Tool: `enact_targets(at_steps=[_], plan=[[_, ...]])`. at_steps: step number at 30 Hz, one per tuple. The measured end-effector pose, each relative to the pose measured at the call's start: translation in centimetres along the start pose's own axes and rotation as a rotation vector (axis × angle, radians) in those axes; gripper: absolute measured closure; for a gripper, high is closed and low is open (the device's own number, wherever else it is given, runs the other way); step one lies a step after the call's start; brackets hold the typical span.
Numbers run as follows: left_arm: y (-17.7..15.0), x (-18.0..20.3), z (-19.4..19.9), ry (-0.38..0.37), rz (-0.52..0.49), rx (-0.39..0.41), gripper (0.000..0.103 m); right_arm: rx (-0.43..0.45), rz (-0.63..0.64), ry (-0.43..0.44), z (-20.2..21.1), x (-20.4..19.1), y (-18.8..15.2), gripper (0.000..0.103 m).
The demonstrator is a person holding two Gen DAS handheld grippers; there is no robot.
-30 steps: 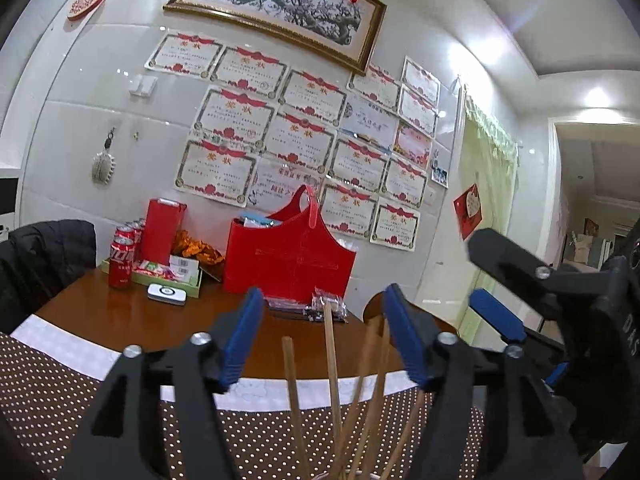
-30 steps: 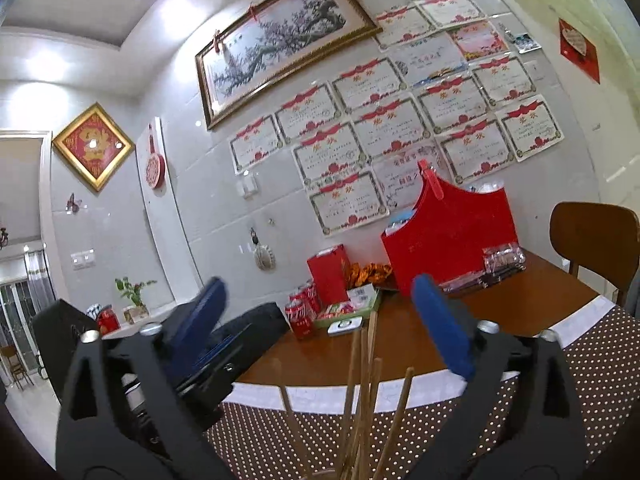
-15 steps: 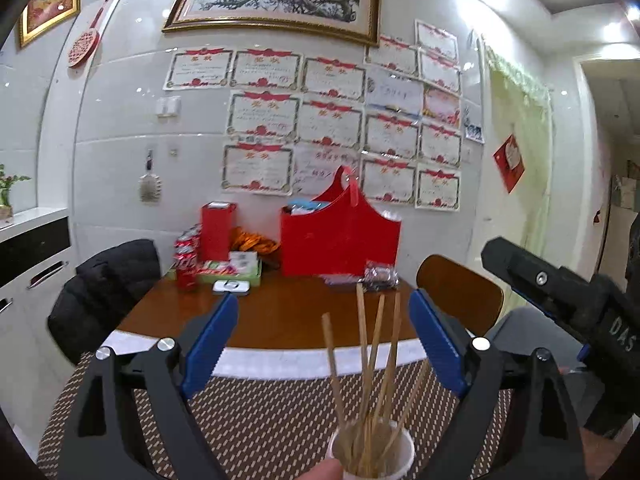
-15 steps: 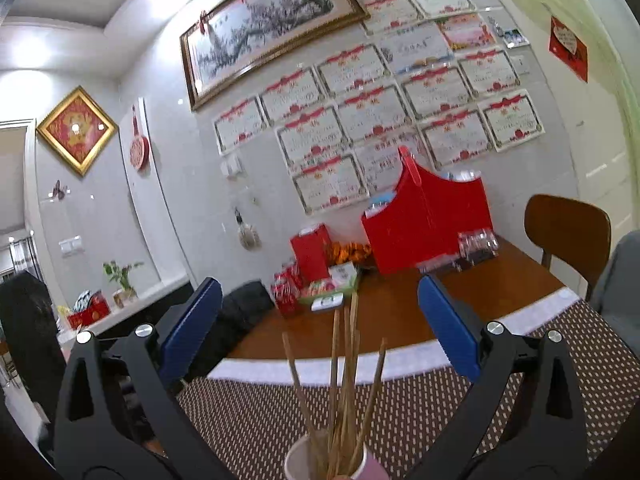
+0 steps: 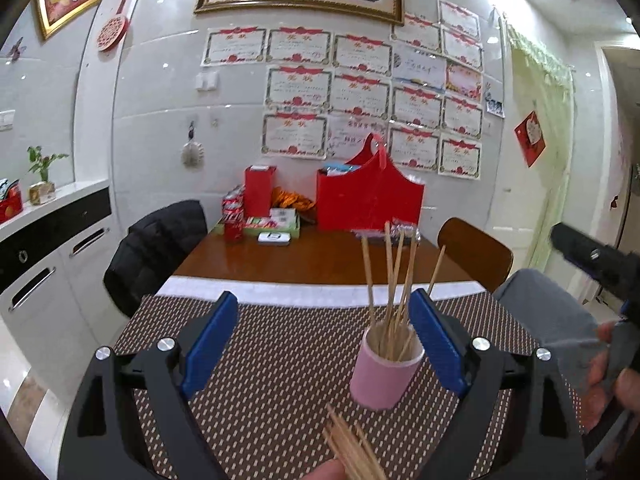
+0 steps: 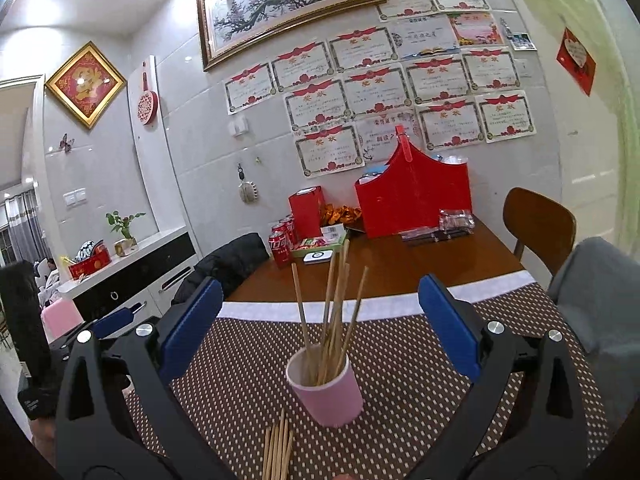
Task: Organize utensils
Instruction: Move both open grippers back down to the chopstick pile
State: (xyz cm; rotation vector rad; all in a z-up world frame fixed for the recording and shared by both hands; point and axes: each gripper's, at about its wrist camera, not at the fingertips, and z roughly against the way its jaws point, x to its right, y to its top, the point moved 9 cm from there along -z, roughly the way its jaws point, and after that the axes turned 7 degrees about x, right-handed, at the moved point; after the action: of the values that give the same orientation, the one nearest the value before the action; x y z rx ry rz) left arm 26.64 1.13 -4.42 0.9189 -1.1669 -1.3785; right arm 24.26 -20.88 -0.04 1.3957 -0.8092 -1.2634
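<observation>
In the left wrist view, the left gripper (image 5: 322,346) is seen with its blue-padded fingers (image 5: 208,344) spread wide apart and nothing clamped between them. A pink cup (image 5: 384,372) is stood upright on the dotted brown mat (image 5: 280,360), just beside the right-hand finger and partly overlapped by it in the picture; whether they touch cannot be told. Several wooden chopsticks (image 5: 390,276) are held upright in the cup and fanned out above its rim. A loose bundle of chopsticks (image 5: 352,448) is seen at the lower edge, near the cup, with a fingertip just below it. Part of the right gripper (image 5: 596,258) is shown at the right edge, gripped by a hand (image 5: 608,384). In the right wrist view, the right gripper (image 6: 320,332) is shown with its fingers (image 6: 192,328) set wide apart and empty. The pink cup (image 6: 328,392) is seen between and beyond the two fingers, apart from both, with the chopsticks (image 6: 332,312) leaning in it. The loose bundle (image 6: 276,448) is laid flat on the mat (image 6: 400,360), just left of the cup. The bare wooden tabletop (image 6: 400,264) is seen farther back, where a red bag (image 6: 412,200) and soda cans (image 6: 280,244) are kept near the wall.
</observation>
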Motion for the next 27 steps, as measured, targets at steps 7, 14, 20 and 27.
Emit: enact_targets(at_steps=[7, 14, 20, 27], plan=[[-3.9, -1.7, 1.7, 0.036, 0.021, -0.087, 0.017, -0.047, -0.005, -0.017, 2.5, 1.0, -1.8, 0.006], [-7.9, -3.1, 2.6, 0.06, 0.058, -0.174, 0.017, -0.124, -0.04, -0.034, 4.1, 2.2, -5.4, 0.006], [-11.3, -3.3, 2.8, 0.066, 0.054, -0.254, 0.017, -0.197, -0.045, -0.032, 4.7, 1.8, -8.6, 0.006], [-17.2, -1.7, 2.5, 0.052, 0.036, -0.399, 0.017, -0.288, -0.047, -0.03, 4.8, 1.9, -12.0, 0.006]])
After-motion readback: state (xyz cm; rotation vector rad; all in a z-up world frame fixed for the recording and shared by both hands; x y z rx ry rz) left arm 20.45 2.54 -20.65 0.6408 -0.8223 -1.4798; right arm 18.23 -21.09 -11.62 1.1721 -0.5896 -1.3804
